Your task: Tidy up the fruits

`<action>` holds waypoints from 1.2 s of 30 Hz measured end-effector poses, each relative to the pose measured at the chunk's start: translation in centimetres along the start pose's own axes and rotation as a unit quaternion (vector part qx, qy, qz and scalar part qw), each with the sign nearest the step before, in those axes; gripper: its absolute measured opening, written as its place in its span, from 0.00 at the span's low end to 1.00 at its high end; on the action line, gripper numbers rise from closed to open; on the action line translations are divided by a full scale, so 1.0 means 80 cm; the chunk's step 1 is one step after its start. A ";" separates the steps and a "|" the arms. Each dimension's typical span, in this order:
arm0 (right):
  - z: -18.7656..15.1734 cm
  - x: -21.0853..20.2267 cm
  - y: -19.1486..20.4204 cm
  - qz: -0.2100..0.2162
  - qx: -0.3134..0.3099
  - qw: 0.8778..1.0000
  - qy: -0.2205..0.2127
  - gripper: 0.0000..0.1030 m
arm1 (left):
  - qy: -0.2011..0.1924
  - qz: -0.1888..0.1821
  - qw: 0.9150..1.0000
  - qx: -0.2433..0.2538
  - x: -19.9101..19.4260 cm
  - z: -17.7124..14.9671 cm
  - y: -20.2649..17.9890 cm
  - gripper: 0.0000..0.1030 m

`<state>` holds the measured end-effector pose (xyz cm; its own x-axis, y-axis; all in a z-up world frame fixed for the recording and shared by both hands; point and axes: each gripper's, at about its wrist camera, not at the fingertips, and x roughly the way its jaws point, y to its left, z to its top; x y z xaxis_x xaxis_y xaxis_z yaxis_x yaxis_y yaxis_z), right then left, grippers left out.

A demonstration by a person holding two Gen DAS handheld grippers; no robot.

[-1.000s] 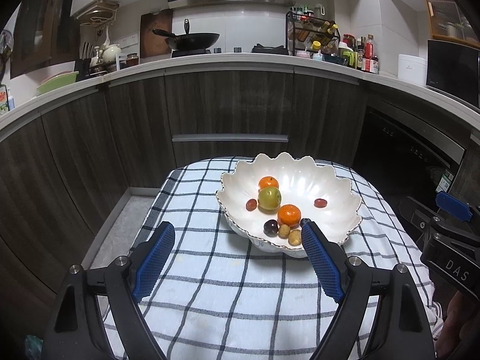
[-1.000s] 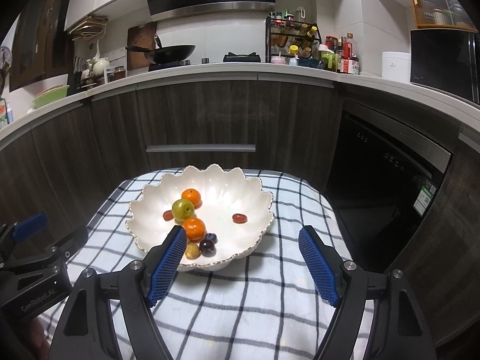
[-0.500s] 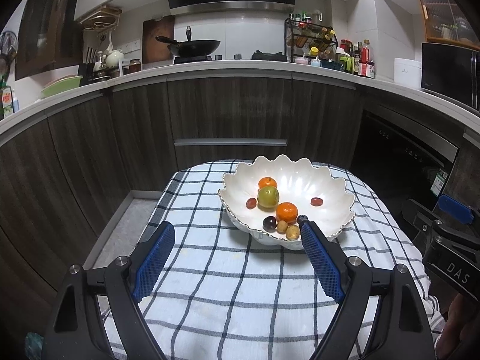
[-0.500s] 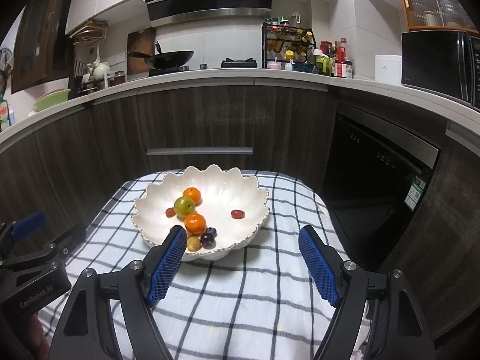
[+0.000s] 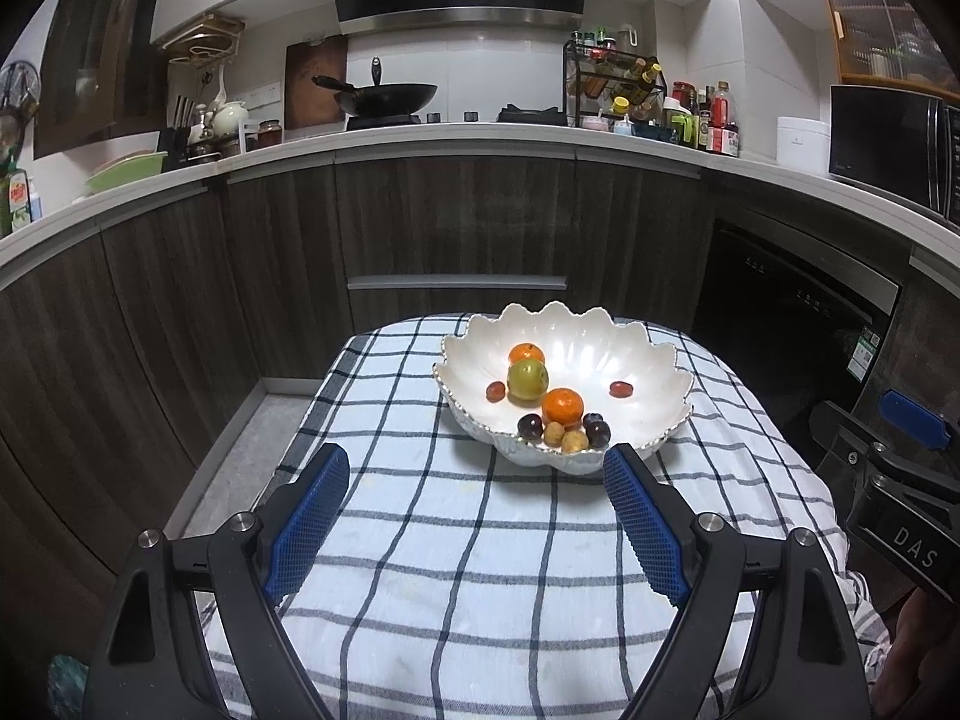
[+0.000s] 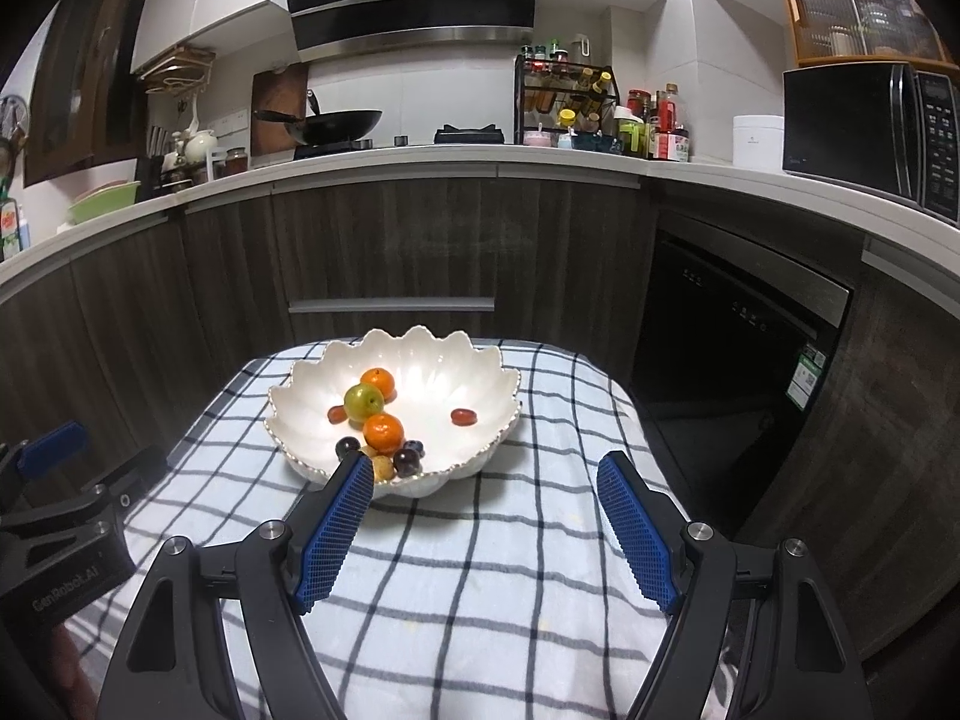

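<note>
A white scalloped bowl [image 5: 648, 384] stands at the far end of a checked cloth [image 5: 456, 546]. It holds two oranges [image 5: 563, 406], a green apple [image 5: 527, 380], dark plums [image 5: 530, 426] and several small red and tan fruits. The bowl also shows in the right wrist view [image 6: 480, 396], with the apple [image 6: 363, 401] and an orange [image 6: 383, 430]. My left gripper [image 5: 477, 468] is open and empty, short of the bowl. My right gripper [image 6: 486, 474] is open and empty, its left fingertip just before the bowl's near rim.
Dark wood cabinets [image 5: 456, 222] curve behind the table under a white counter with a wok [image 5: 384, 97] and a spice rack [image 5: 612, 84]. A black dishwasher front [image 6: 738, 330] stands to the right. The floor gap [image 5: 234, 450] lies left of the table.
Both grippers have pulled back and risen from the bowl, which looks smaller and farther. Both stay open and empty. The fruits have not moved.
</note>
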<state>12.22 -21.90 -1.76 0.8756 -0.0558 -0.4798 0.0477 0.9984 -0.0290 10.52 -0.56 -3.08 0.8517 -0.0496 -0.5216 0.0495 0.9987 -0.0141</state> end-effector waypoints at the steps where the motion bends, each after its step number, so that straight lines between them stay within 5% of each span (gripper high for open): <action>1: -0.002 -0.002 -0.001 -0.002 0.000 1.000 0.000 0.76 | 0.002 0.000 1.000 -0.001 -0.001 -0.002 0.001 0.85; 36: -0.024 -0.029 -0.001 -0.007 0.010 1.000 0.002 0.76 | 0.005 0.001 1.000 -0.003 -0.023 -0.023 0.012 0.85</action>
<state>9.24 -21.88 -2.32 0.8725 -0.0696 -0.4836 0.0694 0.9974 -0.0183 8.06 0.52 -3.74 0.8468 -0.0476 -0.5297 0.0448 0.9988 -0.0182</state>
